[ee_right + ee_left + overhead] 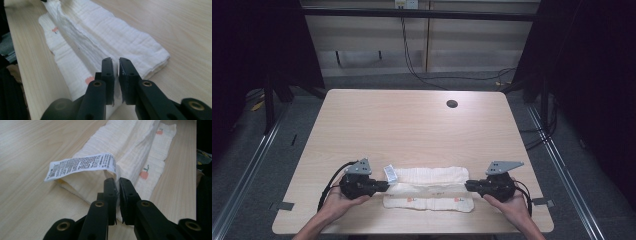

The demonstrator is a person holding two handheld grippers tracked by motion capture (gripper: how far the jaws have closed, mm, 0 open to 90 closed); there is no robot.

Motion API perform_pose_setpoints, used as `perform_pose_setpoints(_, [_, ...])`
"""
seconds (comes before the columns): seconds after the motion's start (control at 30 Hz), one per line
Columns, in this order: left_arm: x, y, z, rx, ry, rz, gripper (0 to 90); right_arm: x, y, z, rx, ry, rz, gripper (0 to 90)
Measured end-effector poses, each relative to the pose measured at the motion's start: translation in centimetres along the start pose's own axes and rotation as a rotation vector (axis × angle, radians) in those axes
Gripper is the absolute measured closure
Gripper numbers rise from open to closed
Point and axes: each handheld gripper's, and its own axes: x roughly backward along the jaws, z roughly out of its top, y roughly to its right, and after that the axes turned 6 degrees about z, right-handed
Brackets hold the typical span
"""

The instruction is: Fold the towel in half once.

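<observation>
A white muslin cloth (427, 187) with small orange fruit prints lies folded into a long strip near the table's front edge. A printed care label (390, 173) sticks up at its left end. My left gripper (387, 186) points right and is shut on the cloth's left end just below the label (82, 166), with a thin fold of cloth (120, 150) between the jaws at my left gripper (118, 180). My right gripper (467, 186) points left at the cloth's right end. In the right gripper view its jaws (115, 60) stand slightly apart with the cloth (112, 37) edge between them, unpressed.
The light wooden table (412, 125) has a round cable hole (452, 104) at the back right. Black cables (452, 75) run over the floor behind it. Metal rails (242, 165) flank both sides. The person's hands come in at the front edge.
</observation>
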Motion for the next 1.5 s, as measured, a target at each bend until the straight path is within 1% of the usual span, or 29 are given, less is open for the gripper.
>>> perform_pose_setpoints(0.07, [-0.4,0.1,-0.2,-0.023,-0.025,-0.018,80.6,-0.3,-0.3,-0.5,0.0,-0.021,0.004,80.9])
perform_pose_setpoints(0.13, [-0.6,0.1,-0.3,-0.021,-0.032,-0.02,80.8,-0.4,-0.4,-0.5,0.0,-0.022,0.008,80.9])
perform_pose_setpoints(0.2, [-0.9,0.3,-0.5,-0.031,-0.054,-0.03,80.6,-0.5,-0.5,-0.9,-0.002,-0.03,0.013,80.7])
perform_pose_setpoints(0.23, [-1.0,0.5,-0.5,-0.025,-0.043,-0.029,80.1,-0.6,-0.6,-1.0,-0.001,-0.033,0.018,79.9])
perform_pose_setpoints(0.33, [-0.7,0.7,-0.7,-0.031,-0.054,-0.029,77.9,-0.8,-0.8,-1.4,0.004,-0.052,0.014,78.6])
perform_pose_setpoints(0.4, [-0.7,0.9,-0.9,-0.034,-0.056,-0.04,76.9,-0.7,-0.9,-1.6,0.003,-0.049,0.014,77.6])
perform_pose_setpoints(0.47, [-0.6,1.0,-1.1,-0.045,-0.069,-0.034,76.1,-0.5,-1.0,-1.6,0.003,-0.044,0.011,76.5])
perform_pose_setpoints(0.57, [-0.3,1.3,-1.2,-0.038,-0.055,-0.042,72.5,-0.3,-1.4,-1.9,0.003,-0.047,0.012,74.2])
perform_pose_setpoints(0.6, [0.1,1.5,-1.3,-0.041,-0.056,-0.04,71.9,-0.2,-1.5,-2.0,0.003,-0.049,0.012,73.6])
perform_pose_setpoints(0.63, [0.3,1.5,-1.4,-0.056,-0.06,-0.045,71.0,-0.1,-1.7,-2.0,0.0,-0.051,0.014,72.6])
perform_pose_setpoints(0.67, [0.6,1.5,-1.3,-0.063,-0.057,-0.035,69.7,0.1,-1.8,-2.1,-0.001,-0.051,0.011,72.2])
perform_pose_setpoints(0.77, [1.4,0.8,-1.1,-0.019,-0.009,-0.029,68.8,0.5,-2.1,-1.9,0.006,-0.038,0.003,71.1])
perform_pose_setpoints(0.87, [1.6,0.3,-0.9,-0.008,-0.002,-0.015,68.6,0.5,-2.0,-1.7,0.003,-0.033,-0.009,70.2])
perform_pose_setpoints(0.9, [1.5,0.1,-0.8,-0.004,0.002,-0.006,68.6,0.5,-1.9,-1.6,0.006,-0.028,-0.015,69.1])
perform_pose_setpoints(0.93, [1.4,0.0,-0.7,0.001,0.002,0.0,68.4,0.2,-1.4,-1.4,-0.004,-0.025,-0.036,65.0])
perform_pose_setpoints(0.97, [1.3,-0.2,-0.6,0.003,0.004,0.002,68.4,0.2,-1.4,-1.4,-0.004,-0.025,-0.036,65.0])
perform_pose_setpoints(1.0, [0.9,-0.4,-0.4,0.011,0.007,0.007,68.7,-0.1,-0.9,-1.1,-0.016,-0.025,-0.058,63.8])
perform_pose_setpoints(1.03, [0.9,-0.4,-0.4,0.011,0.007,0.007,68.9,-0.1,-0.9,-1.1,-0.016,-0.025,-0.058,63.8])
perform_pose_setpoints(1.07, [0.2,-0.6,-0.3,0.005,-0.004,-0.005,69.2,-0.2,-0.4,-0.7,-0.019,-0.023,-0.065,62.2])
perform_pose_setpoints(1.1, [0.2,-0.6,-0.3,0.005,-0.004,-0.005,70.4,-0.2,-0.4,-0.7,-0.019,-0.023,-0.065,62.2])
perform_pose_setpoints(1.13, [-0.1,-0.7,-0.3,0.007,-0.02,-0.018,70.4,-0.2,-0.1,-0.5,-0.02,-0.02,-0.077,60.5])
perform_pose_setpoints(1.2, [-1.0,-0.8,-0.4,0.004,-0.045,-0.02,71.2,-0.4,0.8,0.0,-0.053,0.0,-0.085,58.2])
perform_pose_setpoints(1.23, [-1.6,-0.7,-0.5,-0.003,-0.061,-0.022,71.1,-0.7,1.0,0.1,-0.056,-0.009,-0.1,58.0])
perform_pose_setpoints(1.27, [-1.6,-0.7,-0.5,-0.003,-0.061,-0.022,70.6,-0.9,1.3,0.0,-0.064,-0.018,-0.111,57.5])
perform_pose_setpoints(1.3, [-1.7,-0.6,-0.5,-0.009,-0.071,-0.02,70.6,-0.9,1.3,0.0,-0.064,-0.018,-0.111,57.5])
perform_pose_setpoints(1.33, [-1.9,-0.6,-0.5,-0.008,-0.069,-0.021,69.8,-1.5,1.6,-0.2,-0.072,-0.04,-0.119,57.3])
perform_pose_setpoints(1.43, [-2.1,-0.6,-0.6,-0.005,-0.076,-0.026,69.4,-1.9,1.7,-0.3,-0.073,-0.054,-0.118,57.9])
perform_pose_setpoints(1.47, [-2.1,-0.6,-0.6,-0.003,-0.073,-0.025,69.4,-2.1,1.8,-0.3,-0.069,-0.058,-0.119,60.2])
perform_pose_setpoints(1.5, [-2.2,-0.7,-0.6,0.007,-0.071,-0.03,68.9,-2.4,1.8,-0.3,-0.057,-0.068,-0.12,65.4])
